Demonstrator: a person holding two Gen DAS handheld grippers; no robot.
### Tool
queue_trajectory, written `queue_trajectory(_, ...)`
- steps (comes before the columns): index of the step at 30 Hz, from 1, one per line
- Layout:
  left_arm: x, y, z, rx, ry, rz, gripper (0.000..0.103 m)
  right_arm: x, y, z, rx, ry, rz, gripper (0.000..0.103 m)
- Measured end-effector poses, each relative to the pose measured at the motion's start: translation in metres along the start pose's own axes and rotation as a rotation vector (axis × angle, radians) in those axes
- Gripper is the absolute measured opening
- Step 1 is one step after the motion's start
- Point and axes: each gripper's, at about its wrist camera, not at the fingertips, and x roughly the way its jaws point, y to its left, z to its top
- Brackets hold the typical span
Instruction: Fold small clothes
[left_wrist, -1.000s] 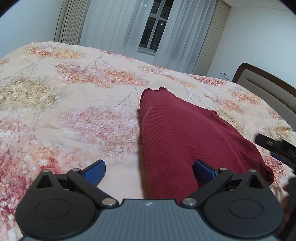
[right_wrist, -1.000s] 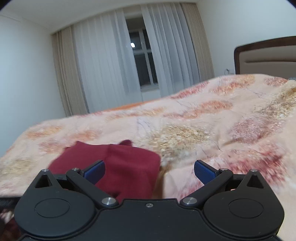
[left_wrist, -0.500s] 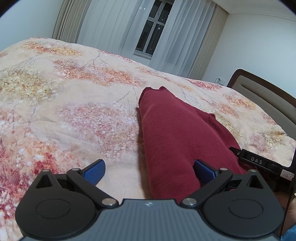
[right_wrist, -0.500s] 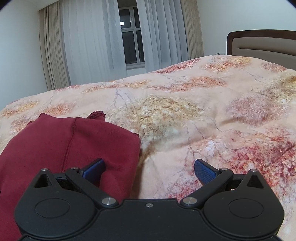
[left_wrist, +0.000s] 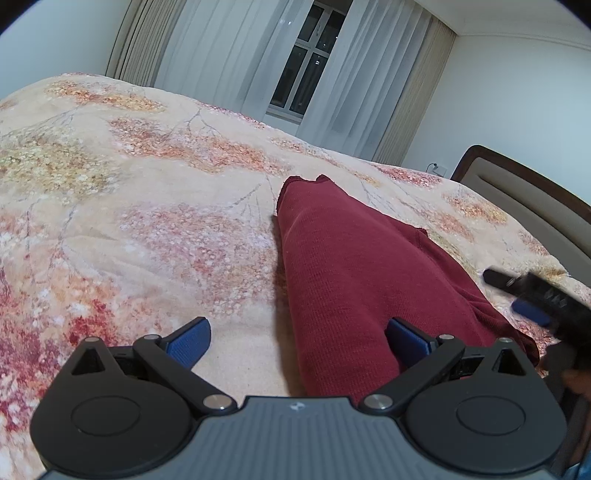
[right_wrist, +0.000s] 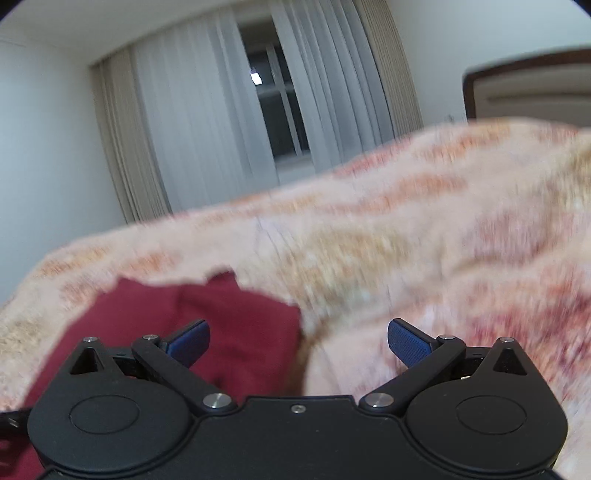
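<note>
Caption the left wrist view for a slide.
Open left gripper poised over the near end of a folded dark red garment on a floral bedspread, right gripper alongside.

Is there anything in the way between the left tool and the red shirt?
No, nothing visible is in the way. The left tool is open right at the near end of the red shirt, which lies flat on the flowery blanket. The right tool is off at the shirt's right edge.

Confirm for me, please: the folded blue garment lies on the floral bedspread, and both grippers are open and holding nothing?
Not quite: the garment is dark red, as the left wrist view shows. It does lie on the floral bedspread, and the left gripper and right gripper are open and empty.
</note>
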Motion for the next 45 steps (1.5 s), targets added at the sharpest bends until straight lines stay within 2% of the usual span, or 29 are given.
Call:
queue_trajectory(2,-0.001,0.0,0.0,0.0,-0.001,0.0,0.103,-0.006,0.013,0.008,-0.066,-0.017,0.022,0.102)
queue_trajectory(5,-0.001,0.0,0.0,-0.002,-0.003,-0.003,0.103,-0.002,0.037,0.01,-0.198,0.02,0.052,0.102)
queue_trajectory(7,-0.001,0.0,0.0,-0.004,-0.003,-0.004,0.103,0.004,0.051,0.004,-0.282,0.056,0.013,0.102)
queue_trajectory(9,-0.002,0.0,0.0,-0.005,-0.004,-0.006,0.103,0.01,0.054,-0.004,-0.305,0.093,-0.012,0.102)
queue_trajectory(11,-0.002,0.0,-0.001,-0.003,-0.005,-0.008,0.103,0.013,0.044,-0.012,-0.249,0.124,-0.01,0.102)
queue_trajectory(15,-0.002,0.0,-0.001,-0.001,-0.01,-0.01,0.103,0.016,0.012,-0.02,-0.058,0.192,-0.006,0.102)
queue_trajectory(17,-0.002,0.0,-0.002,0.001,-0.013,-0.012,0.103,0.013,0.001,-0.026,0.003,0.187,0.024,0.102)
queue_trajectory(21,-0.004,0.002,0.002,-0.016,-0.001,-0.03,0.102,0.003,0.001,-0.029,0.016,0.151,0.051,0.102)
queue_trajectory(23,-0.008,0.005,0.008,-0.04,0.008,-0.058,0.103,-0.004,-0.005,-0.03,0.053,0.12,0.122,0.102)
queue_trajectory(25,-0.012,0.008,0.014,-0.068,0.0,-0.102,0.103,-0.006,-0.013,-0.031,0.115,0.12,0.206,0.102)
queue_trajectory(27,-0.011,0.01,0.02,-0.084,0.004,-0.122,0.103,-0.006,-0.018,-0.032,0.158,0.129,0.254,0.102)
queue_trajectory(32,0.006,0.0,0.022,-0.028,0.075,-0.07,0.103,-0.007,-0.02,-0.036,0.187,0.143,0.329,0.102)
queue_trajectory(35,0.007,-0.008,0.019,0.023,0.066,-0.038,0.103,-0.007,-0.018,-0.04,0.183,0.163,0.38,0.103)
queue_trajectory(45,0.009,-0.006,0.018,0.013,0.075,-0.036,0.103,-0.004,-0.014,-0.044,0.157,0.184,0.359,0.103)
